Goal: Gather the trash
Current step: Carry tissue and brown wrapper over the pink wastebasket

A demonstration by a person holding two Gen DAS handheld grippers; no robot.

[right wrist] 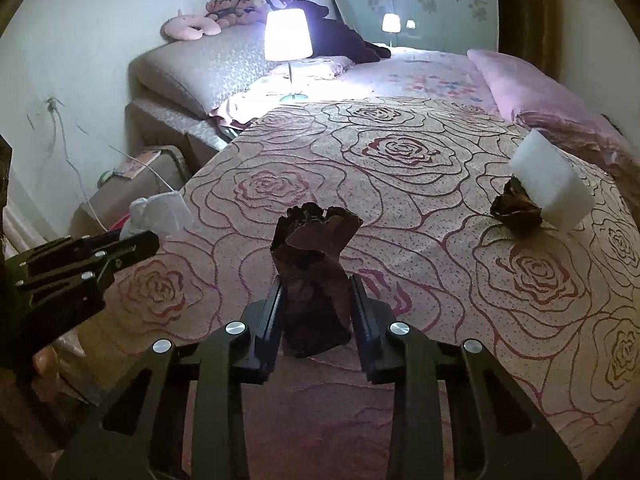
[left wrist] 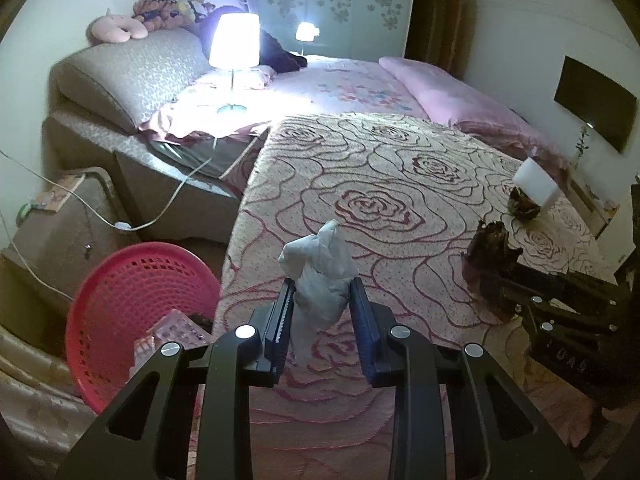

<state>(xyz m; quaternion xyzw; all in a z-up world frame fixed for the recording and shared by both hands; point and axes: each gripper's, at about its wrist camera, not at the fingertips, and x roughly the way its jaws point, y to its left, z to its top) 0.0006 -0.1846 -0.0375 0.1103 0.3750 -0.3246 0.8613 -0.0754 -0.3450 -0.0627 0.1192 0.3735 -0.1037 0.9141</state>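
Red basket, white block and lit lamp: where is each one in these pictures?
Red basket point(left wrist: 132, 280): left wrist view, on its mesh wall.
White block point(right wrist: 550, 188): right wrist view, on its front face.
Lamp point(left wrist: 234, 40): left wrist view, on its glowing shade.

I am looking down on the bed point(right wrist: 400, 208), which is wearing a rose-patterned bedspread point(left wrist: 380, 184) over its near part. Toward the bed's right edge 1 white foam block point(right wrist: 554, 184) is lying on the bedspread, with 1 dark crumpled wrapper point(right wrist: 516, 208) touching its near side. At the far end, 1 lit lamp point(left wrist: 234, 46) is standing on the pink sheet point(left wrist: 340, 84) near the left edge, and 1 pink pillow point(left wrist: 452, 96) is lying along the right edge.
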